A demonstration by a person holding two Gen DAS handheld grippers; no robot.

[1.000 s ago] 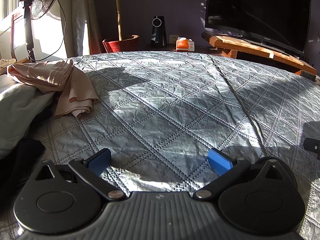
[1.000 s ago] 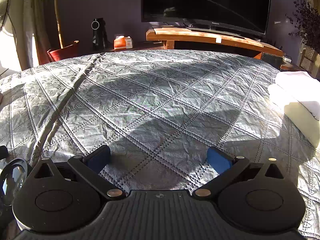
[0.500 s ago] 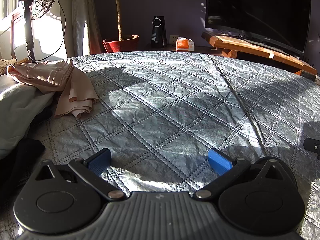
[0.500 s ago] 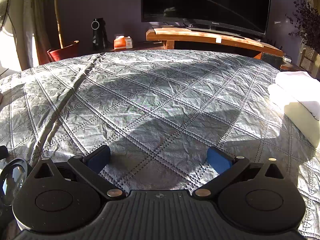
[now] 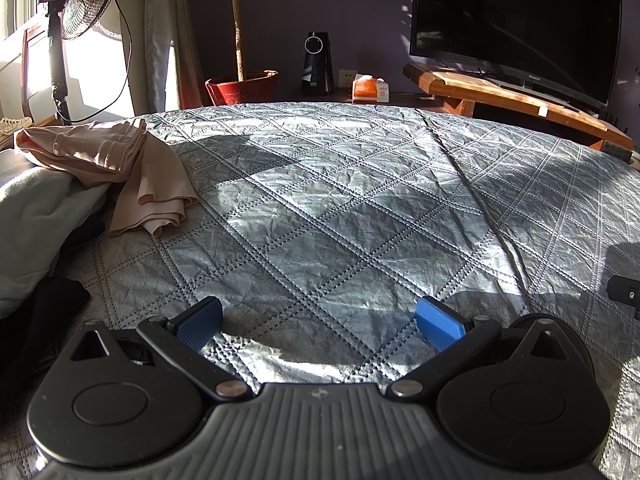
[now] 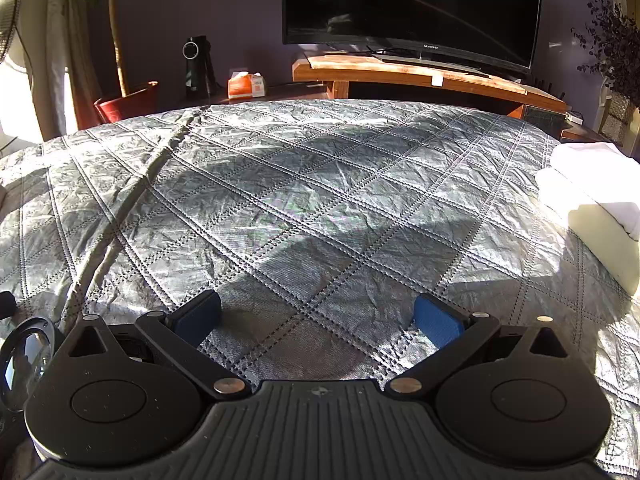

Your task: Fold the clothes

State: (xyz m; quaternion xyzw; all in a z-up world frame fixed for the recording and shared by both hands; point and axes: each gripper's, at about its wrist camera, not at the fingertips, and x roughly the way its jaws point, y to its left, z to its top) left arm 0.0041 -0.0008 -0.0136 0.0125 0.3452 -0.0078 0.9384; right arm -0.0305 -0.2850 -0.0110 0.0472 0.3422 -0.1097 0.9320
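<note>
A crumpled beige garment [image 5: 120, 168] lies at the far left of the grey quilted bed [image 5: 340, 208], draped over a pale green cloth [image 5: 36, 232]. A black garment [image 5: 44, 312] sits below them at the left edge. My left gripper [image 5: 320, 324] rests low over the quilt, open, with nothing between its blue pads [image 5: 200, 322]. In the right wrist view my right gripper [image 6: 318, 320] is also open and empty above the quilt [image 6: 300, 200]. A folded white and cream stack [image 6: 596, 204] lies at the bed's right edge.
Beyond the bed stand a dark TV [image 6: 412, 8] on a wooden stand [image 6: 420, 76], a red plant pot [image 5: 242, 88], a black speaker [image 5: 318, 62], an orange tissue box [image 5: 370, 89] and a standing fan [image 5: 76, 4] by the window.
</note>
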